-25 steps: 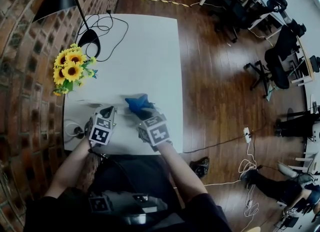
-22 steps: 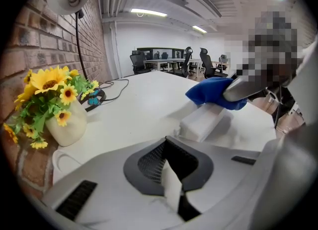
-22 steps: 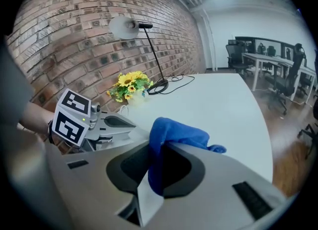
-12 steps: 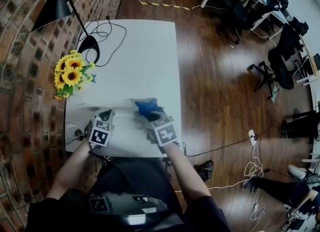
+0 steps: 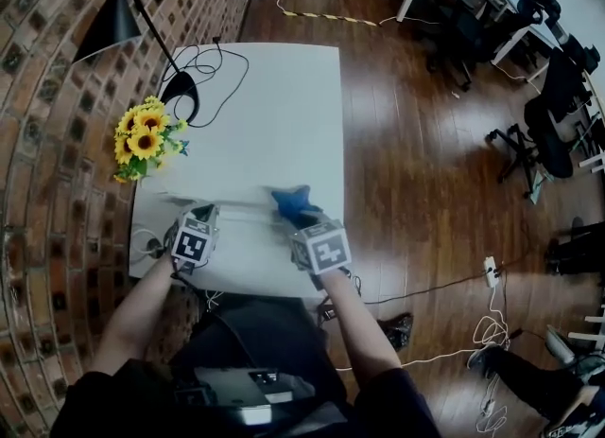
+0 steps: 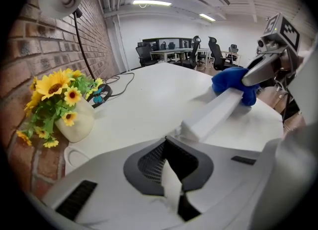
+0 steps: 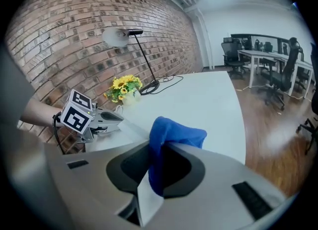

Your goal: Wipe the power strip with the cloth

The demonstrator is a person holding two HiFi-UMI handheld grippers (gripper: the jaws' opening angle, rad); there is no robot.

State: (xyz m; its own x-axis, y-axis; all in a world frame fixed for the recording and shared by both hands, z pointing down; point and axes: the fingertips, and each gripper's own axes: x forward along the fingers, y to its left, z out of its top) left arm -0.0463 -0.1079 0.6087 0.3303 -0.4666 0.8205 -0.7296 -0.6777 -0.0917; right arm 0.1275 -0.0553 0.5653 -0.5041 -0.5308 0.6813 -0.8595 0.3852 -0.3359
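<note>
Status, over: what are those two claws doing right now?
Left gripper shut at near end of power strip. Right gripper shut on blue cloth, at the strip's far end. Sunflower vase off to the side, not blocking.

Left gripper (image 5: 205,209), right gripper (image 5: 295,215): light-grey shells, dark jaw recesses, black-white marker cube (image 5: 192,243) behind jaws. Dark sleeves (image 5: 388,406) further back.

Light source: ceiling strip lights (image 6: 149,3), bright and even.
Glare: pale sheen on the wooden floor (image 5: 416,124); white table (image 5: 274,96) nearly washed out.
Shadows: soft, faint, under the cloth (image 6: 229,81).
Distortion: strong fisheye; black corners in both gripper views.
Blur: nearest foreground soft.
</note>
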